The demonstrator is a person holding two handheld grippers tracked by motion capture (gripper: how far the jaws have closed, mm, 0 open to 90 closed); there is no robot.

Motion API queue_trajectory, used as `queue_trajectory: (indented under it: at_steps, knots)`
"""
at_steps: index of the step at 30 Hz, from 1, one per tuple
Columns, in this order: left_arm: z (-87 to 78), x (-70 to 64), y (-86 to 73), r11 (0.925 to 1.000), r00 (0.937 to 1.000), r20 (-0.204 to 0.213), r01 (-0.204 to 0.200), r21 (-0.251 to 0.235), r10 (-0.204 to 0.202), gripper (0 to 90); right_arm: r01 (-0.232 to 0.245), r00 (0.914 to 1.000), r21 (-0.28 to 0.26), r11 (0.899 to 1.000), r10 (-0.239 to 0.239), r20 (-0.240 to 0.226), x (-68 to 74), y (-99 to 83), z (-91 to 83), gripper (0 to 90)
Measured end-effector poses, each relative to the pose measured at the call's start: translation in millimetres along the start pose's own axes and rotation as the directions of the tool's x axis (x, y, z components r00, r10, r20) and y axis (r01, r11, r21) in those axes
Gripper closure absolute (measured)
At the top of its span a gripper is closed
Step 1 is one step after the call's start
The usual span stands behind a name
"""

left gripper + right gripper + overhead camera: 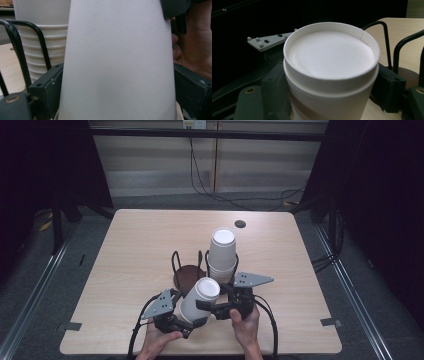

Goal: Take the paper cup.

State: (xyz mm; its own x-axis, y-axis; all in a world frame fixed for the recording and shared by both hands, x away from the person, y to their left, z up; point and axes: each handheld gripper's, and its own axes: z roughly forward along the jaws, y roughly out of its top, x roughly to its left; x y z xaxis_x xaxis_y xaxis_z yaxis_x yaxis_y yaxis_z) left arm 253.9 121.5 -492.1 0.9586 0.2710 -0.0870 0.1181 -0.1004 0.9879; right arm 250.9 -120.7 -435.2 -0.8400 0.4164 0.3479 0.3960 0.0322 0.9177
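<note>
While both grippers clamp it, one white paper cup point(199, 299) hangs inverted and tilted above the table's point(125, 270) near edge, at six o'clock from the cup rack point(190, 270)
Item: cup, base uppermost, leaning toward one o'clock; in the right gripper view a second cup rim shows nested just under the base. Left gripper point(192, 321) grips the lower body at seven o'clock, jaws pressed against both flanks in the left gripper view. Right gripper point(207, 306) pinches the upper part at three o'clock. Stack of white cups point(222, 255) stands inverted in the wire rack at one o'clock; brown disc base point(187, 274) beside it
</note>
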Motion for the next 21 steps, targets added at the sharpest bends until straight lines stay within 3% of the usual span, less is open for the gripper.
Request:
queue_trajectory:
  at_steps: [7, 16, 19, 21]
  knots:
    - [6.8, -0.4, -1.1, 0.9999, 0.9999, 0.011, 0.004, 0.015, -0.005, 7.4, 0.002, 1.0, -0.002, 1.0, -0.002, -0.005, 1.2, -0.5, 0.9, 24.7]
    - [7.3, -2.5, -1.3, 0.998, 0.9992, 0.0, -0.039, 0.049, 0.039, 14.6, 0.005, 0.9999, 0.013, 1.0, -0.005, -0.013, -0.9, -2.9, -1.3, 23.2]
    - [8.1, -2.6, 0.7, 0.9986, 0.9996, 0.012, -0.028, 0.044, 0.027, 15.3, -0.008, 0.9995, 0.001, 1.0, 0.008, -0.029, -3.3, -2.8, -3.3, 22.3]
    - [7.9, -3.5, 1.7, 0.9981, 0.9996, 0.0, -0.029, 0.055, 0.029, 15.8, -0.005, 0.9993, -0.006, 1.0, 0.005, -0.036, -3.4, -2.7, -4.9, 22.1]
